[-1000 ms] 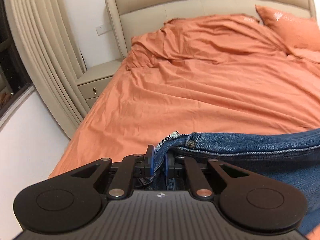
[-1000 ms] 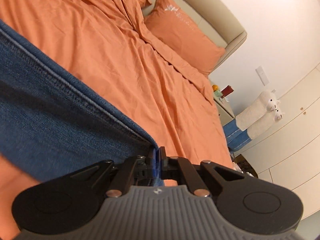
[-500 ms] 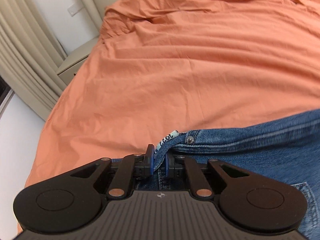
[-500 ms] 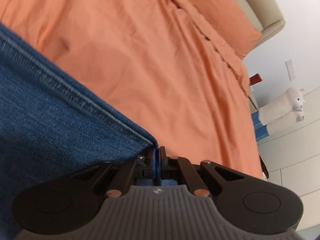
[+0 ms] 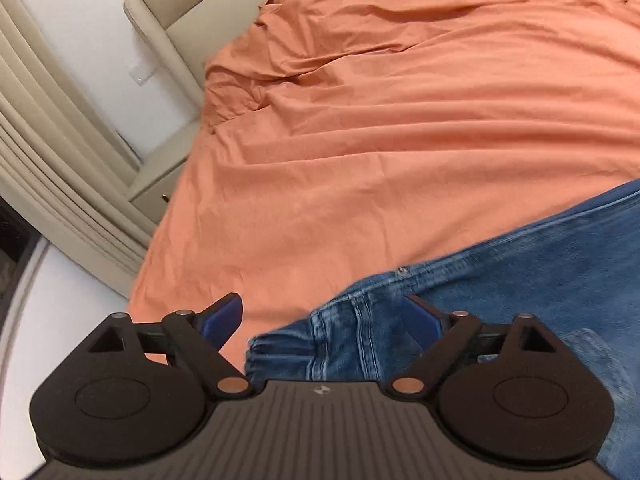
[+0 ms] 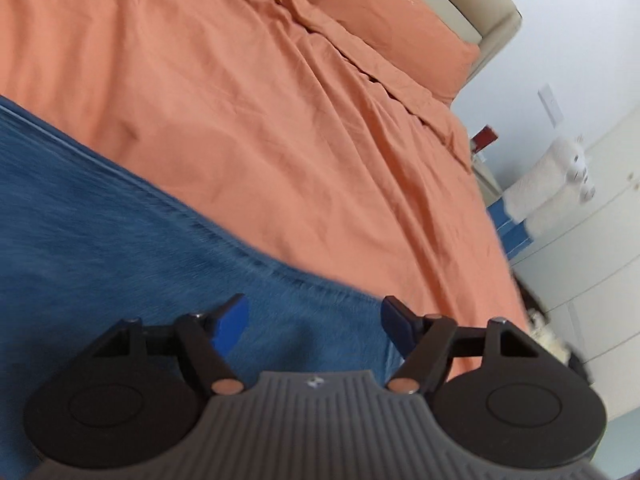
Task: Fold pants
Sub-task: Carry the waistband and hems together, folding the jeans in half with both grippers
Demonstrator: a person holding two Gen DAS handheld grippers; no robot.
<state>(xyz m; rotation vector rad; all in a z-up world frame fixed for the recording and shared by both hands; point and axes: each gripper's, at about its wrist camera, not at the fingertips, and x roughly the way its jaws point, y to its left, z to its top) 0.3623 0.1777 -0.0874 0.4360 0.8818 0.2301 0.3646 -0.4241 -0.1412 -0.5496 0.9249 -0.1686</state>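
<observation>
Blue denim pants point(image 5: 500, 292) lie on the orange bedsheet point(image 5: 400, 140). In the left wrist view the waistband end with a metal button sits just below my left gripper point(image 5: 322, 314), which is open and holds nothing. In the right wrist view the pants point(image 6: 120, 240) spread flat to the left, their seamed edge running diagonally. My right gripper point(image 6: 314, 318) is open and empty, just above the denim near its right end.
A beige headboard point(image 5: 160, 28), a bedside table point(image 5: 160, 188) and curtains point(image 5: 52, 168) stand to the left. An orange pillow point(image 6: 384, 28) lies at the bed's head. A white plush toy point(image 6: 552, 176) and white cabinets point(image 6: 600, 248) are on the right.
Both grippers were shut on the pants and have opened, letting the denim drop onto the bed. Both have pulled back slightly.
</observation>
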